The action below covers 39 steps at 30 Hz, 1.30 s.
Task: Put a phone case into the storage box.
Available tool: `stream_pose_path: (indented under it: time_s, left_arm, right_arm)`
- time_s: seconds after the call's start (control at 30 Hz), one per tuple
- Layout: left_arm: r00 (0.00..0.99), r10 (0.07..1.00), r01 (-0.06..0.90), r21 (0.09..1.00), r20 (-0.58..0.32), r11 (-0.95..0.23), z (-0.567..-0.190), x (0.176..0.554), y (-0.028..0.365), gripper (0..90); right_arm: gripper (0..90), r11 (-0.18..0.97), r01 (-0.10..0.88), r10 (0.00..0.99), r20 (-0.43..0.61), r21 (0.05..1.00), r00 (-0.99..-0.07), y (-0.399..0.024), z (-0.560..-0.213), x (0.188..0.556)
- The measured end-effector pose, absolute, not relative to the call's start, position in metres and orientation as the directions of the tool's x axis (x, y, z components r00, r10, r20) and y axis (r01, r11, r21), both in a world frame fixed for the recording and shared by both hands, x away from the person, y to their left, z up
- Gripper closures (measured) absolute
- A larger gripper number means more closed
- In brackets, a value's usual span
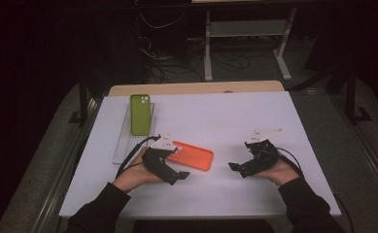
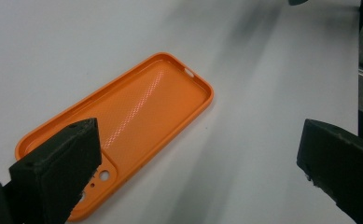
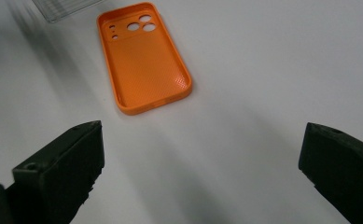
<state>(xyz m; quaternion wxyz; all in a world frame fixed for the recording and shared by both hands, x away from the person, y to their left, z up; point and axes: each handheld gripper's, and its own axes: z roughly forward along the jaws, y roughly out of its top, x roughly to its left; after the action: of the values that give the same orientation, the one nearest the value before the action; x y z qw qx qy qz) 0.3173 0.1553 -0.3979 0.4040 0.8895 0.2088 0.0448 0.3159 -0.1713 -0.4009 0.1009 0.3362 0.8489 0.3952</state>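
orange phone case (image 2: 137, 126), hollow up, flat on table

I see dark long sleeves (image 1: 104, 206) reaching to both wrists. My left hand-held gripper (image 1: 177, 175) is matte black, with a pale three-cornered plate on top at its 12 o'clock and a black cable looping off toward 9 o'clock. My right hand-held gripper (image 1: 235, 167) is black too, with a white plate at 1 o'clock and a black cable curving round at 3 o'clock. The blocky jaws have small round holes.
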Motion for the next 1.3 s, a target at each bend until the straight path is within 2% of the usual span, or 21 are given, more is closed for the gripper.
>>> stream_pose_path:
  time_s: [0.67,1.07,1.3]
  left_arm:
    - [0.908,0.412,0.324,0.742,-0.071,-0.587,-0.397,0.32,0.158,0.0]
    - [0.905,0.416,0.336,0.748,-0.087,-0.573,-0.395,0.32,0.16,0.0]
    - [0.912,0.404,0.323,0.737,-0.074,-0.593,-0.395,0.32,0.16,0.0]
  right_arm:
    - [0.0,0.572,0.444,0.551,0.078,0.69,-0.831,-0.119,-0.379,0.354]
    - [0.0,0.661,0.41,0.484,0.06,0.629,-0.873,-0.083,-0.384,0.376]
    - [0.0,0.734,0.372,0.429,0.037,0.568,-0.903,-0.061,-0.4,0.386]
